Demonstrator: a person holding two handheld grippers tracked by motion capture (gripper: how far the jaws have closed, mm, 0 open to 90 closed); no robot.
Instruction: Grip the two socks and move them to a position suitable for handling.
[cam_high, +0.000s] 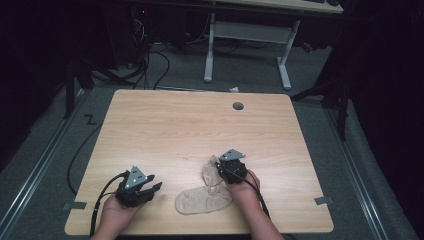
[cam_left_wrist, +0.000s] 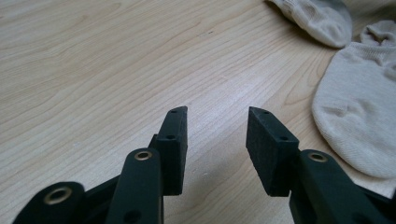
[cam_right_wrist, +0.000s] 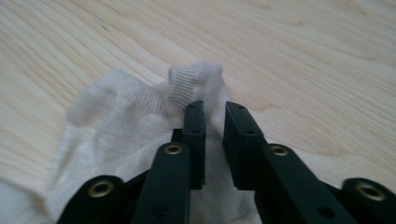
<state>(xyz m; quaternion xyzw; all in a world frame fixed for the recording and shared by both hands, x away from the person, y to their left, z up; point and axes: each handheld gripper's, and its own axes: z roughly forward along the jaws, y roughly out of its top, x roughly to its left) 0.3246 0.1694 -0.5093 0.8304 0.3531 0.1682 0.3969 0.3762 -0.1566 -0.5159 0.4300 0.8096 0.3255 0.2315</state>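
The right tool (cam_high: 223, 167) stood over the socks, and in the right gripper view (cam_right_wrist: 214, 140) its two black jaws had only a narrow gap between them. A raised fold of the upper sock (cam_right_wrist: 140, 126) sat in this gap, but the pads did not seem to press on it; the cloth stood up by itself in front of the jaw tips. The rest of this sock spread to the left and below the jaws in that view, flat on the bench (cam_right_wrist: 303, 56).

The left tool (cam_high: 150, 189) rested low near the front left part of the bench (cam_high: 165, 125), well apart from the right tool. Its jaws stood wide in the left gripper view (cam_left_wrist: 217, 140), with only bare wood between them. Nothing was held there.

From the high view, two beige socks lay near the front edge of the bench, a little right of the middle. The lower sock (cam_high: 202, 201) lay flat and long, between the two tools, and its right end was just beside the right hand (cam_high: 245, 192). The upper sock (cam_high: 210, 172) lay crumpled directly under and just left of the right tool, touching the lower sock. In the left gripper view both socks appeared to the right of the open jaws, the lower sock (cam_left_wrist: 359, 107) near and the upper sock (cam_left_wrist: 317, 18) farther.
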